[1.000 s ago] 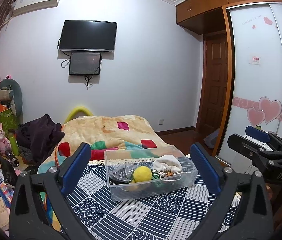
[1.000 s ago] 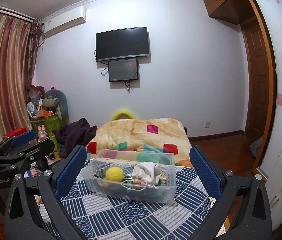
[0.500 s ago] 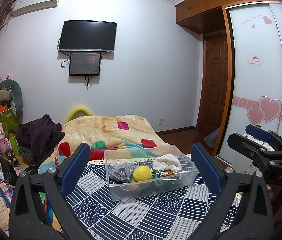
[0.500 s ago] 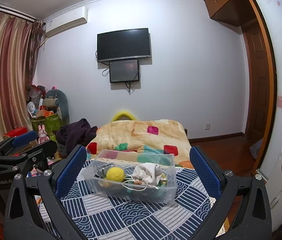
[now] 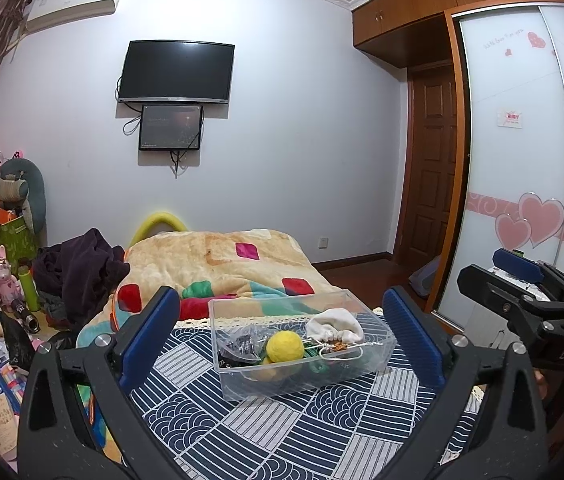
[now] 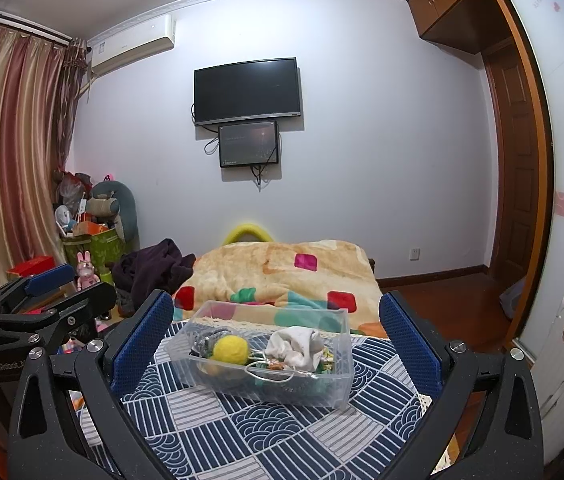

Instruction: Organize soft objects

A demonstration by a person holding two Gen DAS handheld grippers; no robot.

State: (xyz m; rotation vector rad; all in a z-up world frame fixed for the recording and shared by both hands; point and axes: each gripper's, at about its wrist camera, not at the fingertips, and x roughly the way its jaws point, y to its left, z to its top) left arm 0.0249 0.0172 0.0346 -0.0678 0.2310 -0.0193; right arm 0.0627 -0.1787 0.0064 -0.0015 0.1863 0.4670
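1. Both grippers are hanging above the patterned cloth with their jaws spread wide, gripping nothing and touching nothing.

2. Left wrist view:
   - The left gripper [image 5: 282, 332] is holding its blue pads far apart, one on each side of the clear plastic bin [image 5: 377, 360], which is sitting on the navy and white patterned cloth [image 5: 282, 428] ahead of the fingertips.
   - Lying inside the bin are a yellow felt ball [image 5: 285, 345], a white fabric pouch [image 5: 335, 330] and a dark crinkled bag [image 5: 240, 346]; smaller green and orange bits are lying under them, too small to name.
   - The right gripper [image 5: 521, 280] is showing at the right edge, seen side-on with its jaws parted, and the letters "DAS" are reading white on its black body.
   - A red and white sticker on the wardrobe door [image 5: 513, 152] is carrying writing too small to read.

3. Right wrist view:
   - The right gripper [image 6: 278, 336] is likewise standing wide open, its blue pads flanking the same bin [image 6: 337, 384] without reaching it.
   - The yellow ball [image 6: 230, 350] is resting left of the white pouch [image 6: 295, 346] inside the bin.
   - The left gripper [image 6: 54, 292] is showing at the left edge, and its body is bearing the partly cut-off word "GenRobot".
   - Beyond the bin, an orange blanket [image 6: 282, 268] is covering the bed, and a dark television [image 6: 247, 90] is hanging on the wall.
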